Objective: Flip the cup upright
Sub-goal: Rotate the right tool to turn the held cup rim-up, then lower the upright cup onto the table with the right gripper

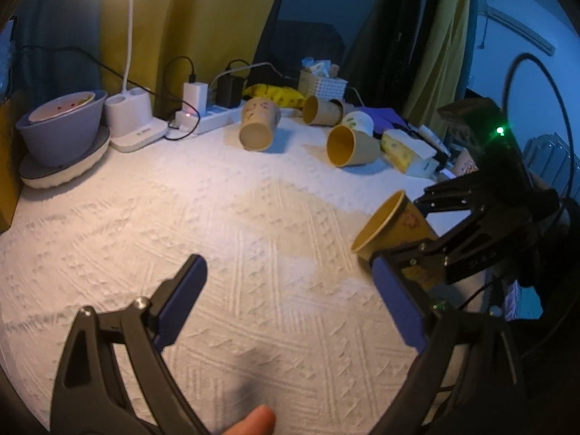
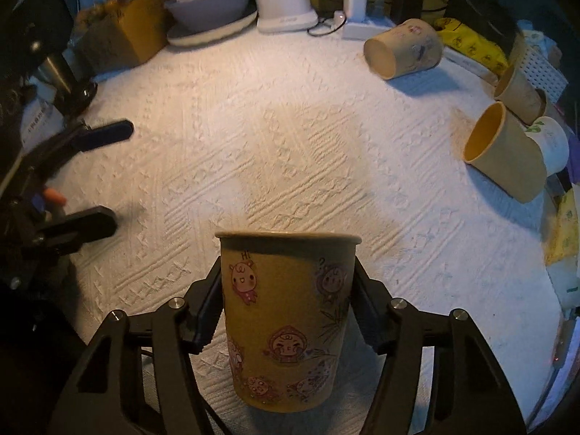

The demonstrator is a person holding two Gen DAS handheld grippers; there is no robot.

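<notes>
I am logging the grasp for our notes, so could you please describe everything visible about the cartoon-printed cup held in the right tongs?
The cartoon-printed cup looks like tan paper with a rolled rim, printed with small pink and purple cartoon figures and a "Hi". The right tongs clamp its sides, fingers pressing the wall. In the left wrist view the cup is tilted, yellow interior and open mouth facing left, above the white textured cloth. Whether it touches the cloth is unclear.

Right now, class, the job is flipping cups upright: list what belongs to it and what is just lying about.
Belongs to the job:
- cartoon cup, gripped in the right gripper
- left gripper, jaws apart, empty
- cup lying on its side
- plain yellow cup on its side

Just lying about:
- grey bowl
- lamp base
- power strip
- tissue box
- white basket
</notes>
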